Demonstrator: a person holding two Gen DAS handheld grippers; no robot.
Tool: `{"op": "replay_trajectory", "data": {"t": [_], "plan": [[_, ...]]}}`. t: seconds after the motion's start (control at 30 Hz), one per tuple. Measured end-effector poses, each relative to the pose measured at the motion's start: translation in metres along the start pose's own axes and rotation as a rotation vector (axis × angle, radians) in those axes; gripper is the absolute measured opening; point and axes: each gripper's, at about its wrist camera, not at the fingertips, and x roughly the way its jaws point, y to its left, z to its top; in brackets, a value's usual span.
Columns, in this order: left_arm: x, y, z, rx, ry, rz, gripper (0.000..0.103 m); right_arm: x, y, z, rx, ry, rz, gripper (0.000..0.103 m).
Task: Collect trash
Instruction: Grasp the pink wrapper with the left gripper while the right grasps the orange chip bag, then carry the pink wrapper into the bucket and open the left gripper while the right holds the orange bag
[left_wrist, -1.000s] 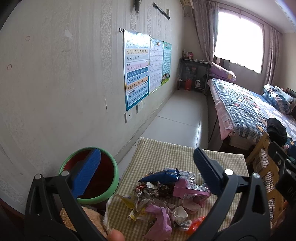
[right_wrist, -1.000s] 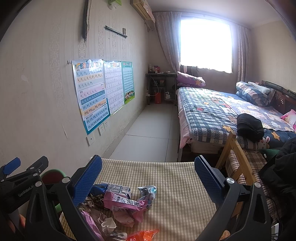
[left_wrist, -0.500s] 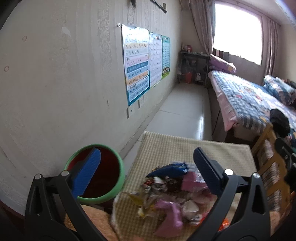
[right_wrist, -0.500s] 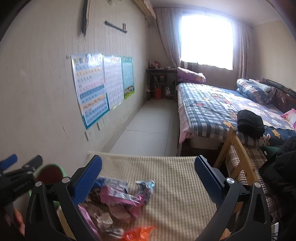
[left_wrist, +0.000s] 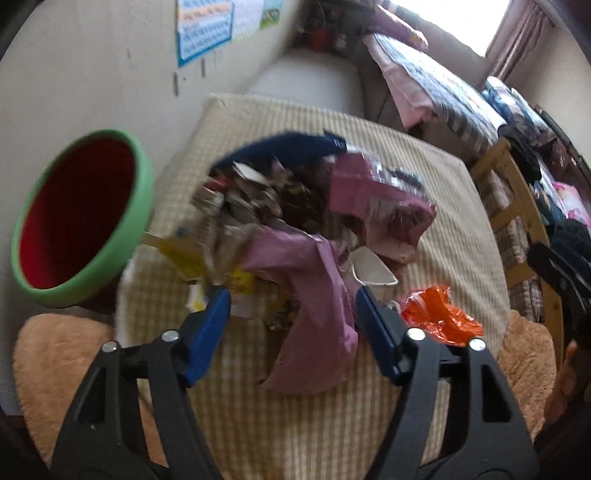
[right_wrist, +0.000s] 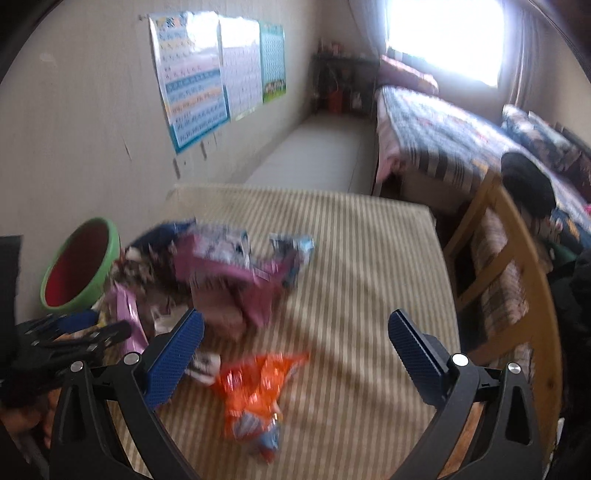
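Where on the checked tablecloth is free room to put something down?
The checked tablecloth is bare between the orange foil wrapper and the wooden chair, and along its far edge. Crowded: the wrapper pile beside the green-rimmed red bin.

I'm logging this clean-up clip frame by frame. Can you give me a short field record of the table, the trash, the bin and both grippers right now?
surface: table with checked beige cloth
trash: heap of wrappers near the cloth's left edge; orange wrapper lies apart, nearer the camera
bin: green-rimmed bin, red inside, left of the table, empty as far as visible
left gripper: jaws have just been closing, either side of a pink wrapper; no firm grip visible
right gripper: open, above the orange wrapper, holding nothing
image: motion-blurred
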Motion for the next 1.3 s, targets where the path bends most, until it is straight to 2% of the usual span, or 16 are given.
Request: {"op": "replay_trajectory", "data": {"t": [0.1, 0.13, 0.17, 0.23, 0.27, 0.37, 0.47, 0.53, 0.57, 0.6, 0.7, 0.83, 1.0, 1.13, 1.3], "plan": [[0.016, -0.006, -0.001, 0.026, 0.047, -0.021, 0.040, 0.005, -0.010, -0.012, 0.045, 0.061, 0.028, 0.096], [0.020, -0.008, -0.003, 0.023, 0.058, -0.037, 0.028, 0.006, -0.012, -0.014, 0.053, 0.081, 0.039, 0.096], [0.022, -0.008, -0.003, 0.020, 0.066, -0.042, 0.021, 0.007, -0.013, -0.016, 0.056, 0.109, 0.048, 0.096], [0.020, -0.010, -0.004, 0.019, 0.059, -0.041, 0.017, 0.014, -0.013, -0.022, 0.059, 0.165, 0.070, 0.093], [0.016, -0.012, -0.004, 0.026, 0.049, -0.037, 0.015, 0.018, -0.013, -0.025, 0.064, 0.190, 0.080, 0.088], [-0.001, -0.014, -0.001, 0.045, 0.011, -0.022, 0.014, 0.030, -0.014, -0.034, 0.119, 0.274, 0.168, 0.077], [-0.018, -0.013, 0.002, 0.062, -0.019, -0.023, 0.014, 0.036, -0.010, -0.043, 0.135, 0.320, 0.212, 0.068], [-0.025, -0.013, 0.003, 0.068, -0.036, -0.032, 0.014, 0.043, -0.006, -0.050, 0.147, 0.358, 0.259, 0.055], [-0.028, -0.012, 0.004, 0.069, -0.043, -0.032, 0.014, 0.046, -0.005, -0.054, 0.159, 0.380, 0.286, 0.042], [-0.031, -0.011, 0.004, 0.070, -0.051, -0.031, 0.014, 0.047, -0.006, -0.056, 0.172, 0.388, 0.299, 0.041], [-0.040, -0.005, 0.007, 0.061, -0.076, -0.021, 0.014, 0.038, -0.007, -0.052, 0.171, 0.365, 0.307, 0.039], [-0.058, 0.013, 0.019, 0.036, -0.130, 0.017, 0.014, 0.000, -0.002, -0.031, 0.090, 0.262, 0.269, 0.039], [-0.087, 0.062, 0.036, -0.010, -0.214, 0.153, 0.015, -0.043, 0.009, 0.008, 0.058, 0.125, 0.317, 0.039], [-0.095, 0.116, 0.042, -0.102, -0.228, 0.222, 0.015, -0.050, 0.044, 0.044, 0.006, 0.045, 0.378, 0.039], [-0.092, 0.164, 0.047, -0.153, -0.209, 0.259, 0.015, -0.034, 0.109, 0.081, -0.070, 0.013, 0.486, 0.039]]}}
